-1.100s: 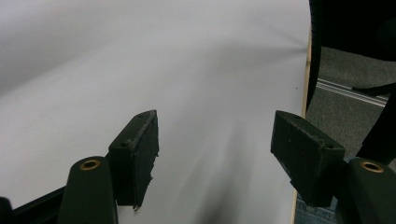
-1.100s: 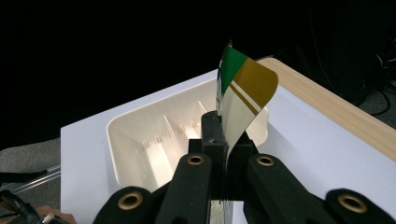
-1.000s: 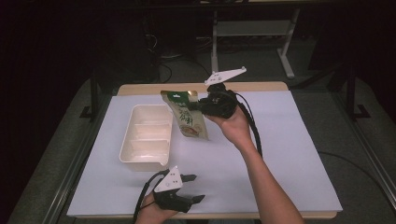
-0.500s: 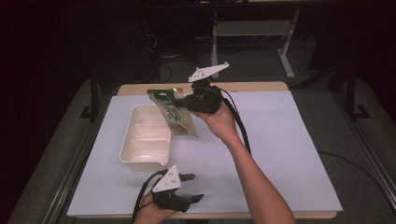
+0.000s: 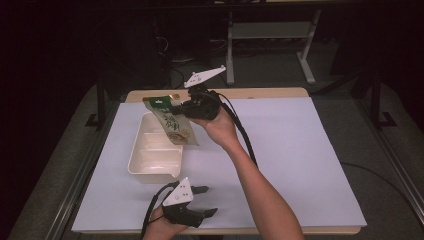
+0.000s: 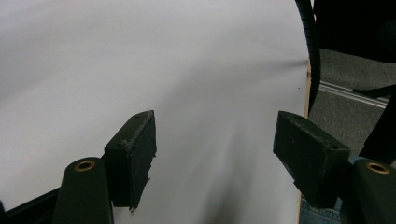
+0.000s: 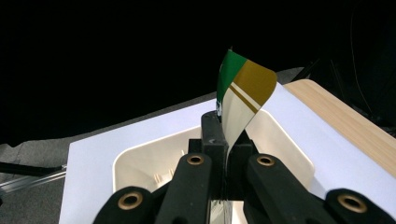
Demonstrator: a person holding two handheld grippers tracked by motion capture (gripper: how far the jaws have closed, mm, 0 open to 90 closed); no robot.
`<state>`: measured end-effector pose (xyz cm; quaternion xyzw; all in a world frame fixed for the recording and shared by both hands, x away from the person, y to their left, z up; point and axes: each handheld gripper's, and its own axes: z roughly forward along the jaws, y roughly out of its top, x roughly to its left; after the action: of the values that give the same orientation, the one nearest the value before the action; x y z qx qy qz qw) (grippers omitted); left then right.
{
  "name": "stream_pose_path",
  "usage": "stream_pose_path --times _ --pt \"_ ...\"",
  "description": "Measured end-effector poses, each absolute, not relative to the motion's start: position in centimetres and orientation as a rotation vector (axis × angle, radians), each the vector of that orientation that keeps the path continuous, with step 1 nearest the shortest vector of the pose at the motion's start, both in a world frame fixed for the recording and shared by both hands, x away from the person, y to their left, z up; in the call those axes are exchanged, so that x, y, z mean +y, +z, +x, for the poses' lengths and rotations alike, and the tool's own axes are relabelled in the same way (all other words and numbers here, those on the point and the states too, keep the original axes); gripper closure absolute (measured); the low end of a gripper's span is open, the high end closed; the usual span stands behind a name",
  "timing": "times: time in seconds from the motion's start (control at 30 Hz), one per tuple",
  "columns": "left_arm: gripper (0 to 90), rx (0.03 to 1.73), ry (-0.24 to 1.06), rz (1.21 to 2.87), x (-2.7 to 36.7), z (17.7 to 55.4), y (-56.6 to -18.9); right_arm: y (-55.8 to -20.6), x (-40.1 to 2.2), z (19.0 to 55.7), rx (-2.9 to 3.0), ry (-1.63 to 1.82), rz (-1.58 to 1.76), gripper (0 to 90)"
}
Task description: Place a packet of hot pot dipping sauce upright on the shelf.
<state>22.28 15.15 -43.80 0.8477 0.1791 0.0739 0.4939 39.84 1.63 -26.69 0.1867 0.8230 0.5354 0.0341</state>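
A flat snack pouch [image 5: 172,125] with a green and gold top hangs in the air over the right side of a cream tray [image 5: 142,160]. My right gripper [image 5: 184,108] is shut on the pouch near its top. In the right gripper view the pouch [image 7: 243,95] rises from between the closed jaws, with the tray [image 7: 140,163] below and beyond. My left gripper [image 5: 205,200] rests near the table's front edge, open, with nothing between its fingers [image 6: 133,154].
A white sheet [image 5: 290,150] covers the wooden table. The tray has divided compartments. The right gripper's cable [image 5: 245,140] trails along the forearm. Dark floor and a metal frame [image 5: 270,35] lie beyond the far edge.
My right hand has carried the pouch leftward, from beside the tray to over its right side. The left gripper has stayed in place.
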Motion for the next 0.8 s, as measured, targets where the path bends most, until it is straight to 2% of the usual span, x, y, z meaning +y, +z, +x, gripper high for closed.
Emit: stream_pose_path --times 0.8 --pt "28.8 0.433 0.177 2.056 15.4 22.4 -43.8 -28.1 6.0 41.8 2.574 1.655 0.527 89.4"
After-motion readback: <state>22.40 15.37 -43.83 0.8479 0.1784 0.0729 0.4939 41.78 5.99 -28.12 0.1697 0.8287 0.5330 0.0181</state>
